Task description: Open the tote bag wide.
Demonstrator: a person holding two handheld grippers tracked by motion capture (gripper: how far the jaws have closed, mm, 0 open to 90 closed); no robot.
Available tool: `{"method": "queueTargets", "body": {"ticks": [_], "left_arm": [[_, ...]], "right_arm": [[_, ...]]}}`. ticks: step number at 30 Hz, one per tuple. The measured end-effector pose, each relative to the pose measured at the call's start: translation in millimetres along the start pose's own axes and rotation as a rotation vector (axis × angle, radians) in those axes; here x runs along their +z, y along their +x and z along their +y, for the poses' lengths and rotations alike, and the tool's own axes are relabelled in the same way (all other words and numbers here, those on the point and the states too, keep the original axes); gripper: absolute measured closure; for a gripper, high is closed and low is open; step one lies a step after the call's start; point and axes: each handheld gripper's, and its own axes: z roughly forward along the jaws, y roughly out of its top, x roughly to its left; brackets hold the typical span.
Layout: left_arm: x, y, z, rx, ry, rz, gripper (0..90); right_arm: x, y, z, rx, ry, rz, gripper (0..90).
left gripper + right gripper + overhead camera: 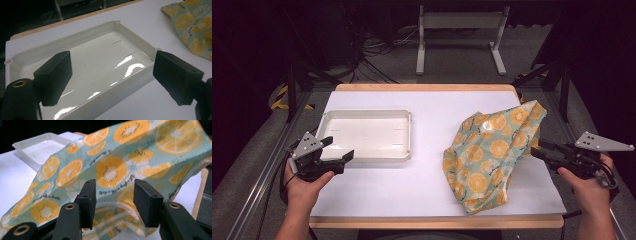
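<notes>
With jaws apart, the right gripper (539, 148) nears the orange-slice-printed teal cloth (489, 150) and must close on its edge, while the open left gripper (337, 150) hovers over the shallow white plastic tray (404, 132).

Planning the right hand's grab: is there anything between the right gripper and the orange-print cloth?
Nothing visible. The right gripper sits at the edge of the orange-print cloth, jaws open toward its fabric, with no object between. The white tray lies well off to the left.
</notes>
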Motion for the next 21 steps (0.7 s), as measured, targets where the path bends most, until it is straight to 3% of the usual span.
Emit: {"method": "queueTargets", "body": {"ticks": [3,12,18,21], "left_arm": [[-0.5,0.0,0.2,-0.005,0.0,0.001,16.1],[-3.3,0.6,1.0,-0.009,-0.01,-0.007,16.1],[-4.1,5.0,-0.7,-0.015,-0.007,0.003,15.8],[-3.5,4.3,-0.5,-0.02,-0.004,0.0,15.7]], "right_arm": [[-2.8,-3.8,0.2,-0.014,0.008,-0.008,44.9],[-1.2,-6.1,-3.5,0.01,0.015,-0.001,40.5],[-1.2,-17.1,-10.8,0.049,0.022,-0.034,25.2],[2.6,-19.8,-14.8,0.046,0.028,-0.042,20.9]]}}
